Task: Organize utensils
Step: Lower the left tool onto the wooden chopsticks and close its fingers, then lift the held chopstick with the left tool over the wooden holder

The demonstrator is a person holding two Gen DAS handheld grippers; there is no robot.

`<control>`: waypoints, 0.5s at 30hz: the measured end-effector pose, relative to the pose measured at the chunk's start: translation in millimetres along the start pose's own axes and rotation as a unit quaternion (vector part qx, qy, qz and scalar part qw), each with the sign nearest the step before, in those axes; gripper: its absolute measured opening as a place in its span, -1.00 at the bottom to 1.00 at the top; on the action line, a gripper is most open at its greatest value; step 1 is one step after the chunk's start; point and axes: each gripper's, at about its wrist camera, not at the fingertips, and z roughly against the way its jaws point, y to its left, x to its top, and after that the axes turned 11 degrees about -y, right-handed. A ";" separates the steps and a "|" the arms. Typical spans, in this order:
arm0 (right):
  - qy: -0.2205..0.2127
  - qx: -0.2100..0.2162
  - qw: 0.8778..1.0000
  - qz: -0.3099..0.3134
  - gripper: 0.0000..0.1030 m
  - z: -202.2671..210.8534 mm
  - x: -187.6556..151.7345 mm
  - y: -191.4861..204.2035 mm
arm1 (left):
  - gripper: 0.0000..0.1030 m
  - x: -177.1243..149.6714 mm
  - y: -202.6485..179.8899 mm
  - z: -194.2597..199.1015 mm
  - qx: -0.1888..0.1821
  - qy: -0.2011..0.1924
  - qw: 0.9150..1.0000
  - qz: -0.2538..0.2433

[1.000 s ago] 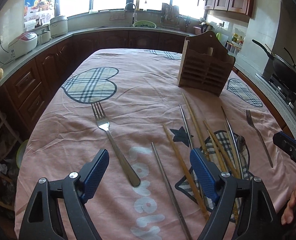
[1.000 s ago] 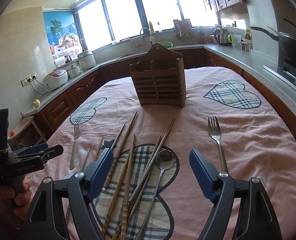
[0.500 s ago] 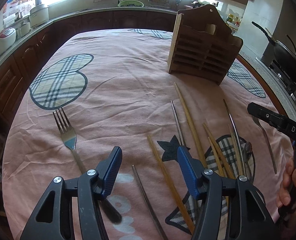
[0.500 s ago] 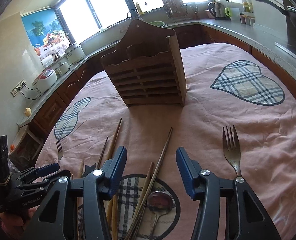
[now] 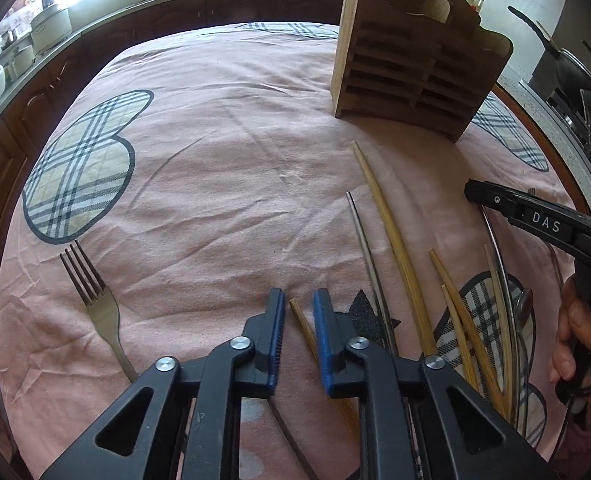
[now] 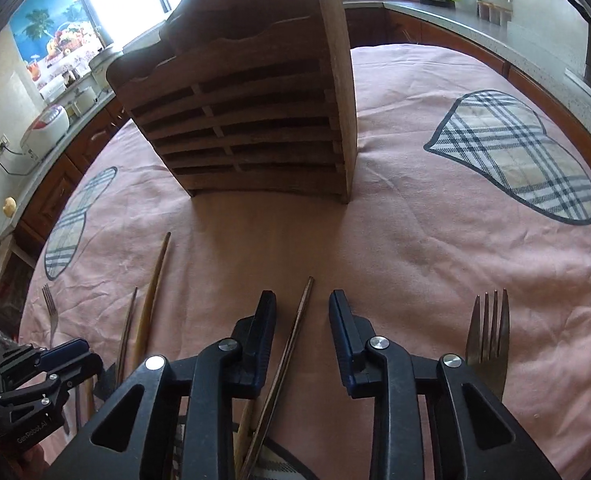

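Note:
A slatted wooden utensil holder (image 5: 415, 68) stands at the back of the pink tablecloth; it also shows in the right wrist view (image 6: 251, 120). My left gripper (image 5: 298, 304) is low over the cloth, its jaws narrowed around the tip of a bamboo chopstick (image 5: 301, 324) with a small gap on each side. My right gripper (image 6: 302, 306) is open, its jaws on either side of a dark chopstick (image 6: 301, 312). More chopsticks (image 5: 387, 232) and a spoon (image 5: 524, 304) lie to the right.
A fork (image 5: 95, 304) lies at the left on the cloth, another fork (image 6: 489, 336) at the right. The right gripper's body (image 5: 535, 220) and the hand holding it are at the right edge. Kitchen counters surround the table.
Both grippers have moved forward and down toward the cloth. Their jaws have narrowed, the left around a bamboo chopstick tip, the right around a dark chopstick.

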 end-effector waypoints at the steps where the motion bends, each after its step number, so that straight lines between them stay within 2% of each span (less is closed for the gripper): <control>1: 0.000 -0.004 1.000 0.006 -0.64 -0.5 0.1 2.0 | -0.85 -0.5 -2.4 -1.5 0.003 -0.002 1.000 -0.008; 2: -0.001 -0.010 1.000 0.014 -0.83 -1.1 -0.3 4.0 | -0.85 -0.8 -5.0 -2.0 0.005 -0.003 1.000 -0.015; 5: -0.008 -0.013 1.000 0.022 -0.86 -2.8 0.0 4.6 | -0.89 0.0 -6.2 -2.7 -0.002 -0.003 1.000 -0.012; 8: -0.007 0.004 1.000 0.001 -0.90 -2.5 3.3 -1.1 | -0.91 3.7 1.6 1.1 -0.030 0.002 0.999 0.019; 15: -0.030 0.052 0.997 -0.038 -0.92 27.9 11.5 -7.1 | -0.93 13.3 14.7 45.3 -0.073 -0.040 0.995 0.049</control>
